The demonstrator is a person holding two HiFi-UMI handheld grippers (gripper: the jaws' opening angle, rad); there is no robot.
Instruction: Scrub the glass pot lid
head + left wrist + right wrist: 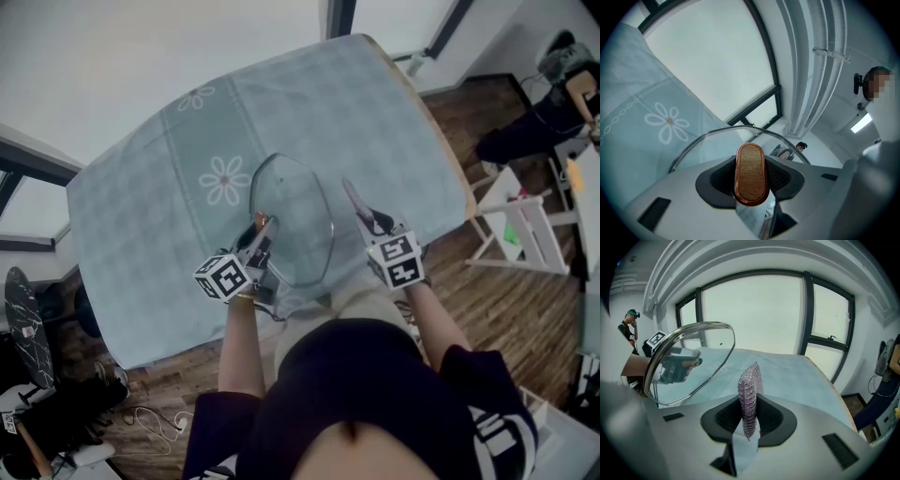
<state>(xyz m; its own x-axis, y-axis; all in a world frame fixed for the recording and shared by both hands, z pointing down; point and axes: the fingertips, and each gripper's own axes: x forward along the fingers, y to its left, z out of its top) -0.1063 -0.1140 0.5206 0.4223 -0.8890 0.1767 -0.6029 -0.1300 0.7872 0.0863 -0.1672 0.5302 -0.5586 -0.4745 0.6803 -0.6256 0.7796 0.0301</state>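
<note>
The glass pot lid stands tilted on edge above the tablecloth. My left gripper is shut on its wooden knob, which fills the space between the jaws in the left gripper view. There the lid's metal rim arcs beyond the left gripper. My right gripper hovers just right of the lid and is shut on a purple-silver mesh scrub cloth. That cloth sticks up between the jaws of the right gripper. In the right gripper view the lid stands at the left, apart from the cloth.
The table wears a pale blue-green checked cloth with a white flower print, and its wooden edge runs along the right. A white rack stands on the wooden floor beyond it. A person stands far off by the windows.
</note>
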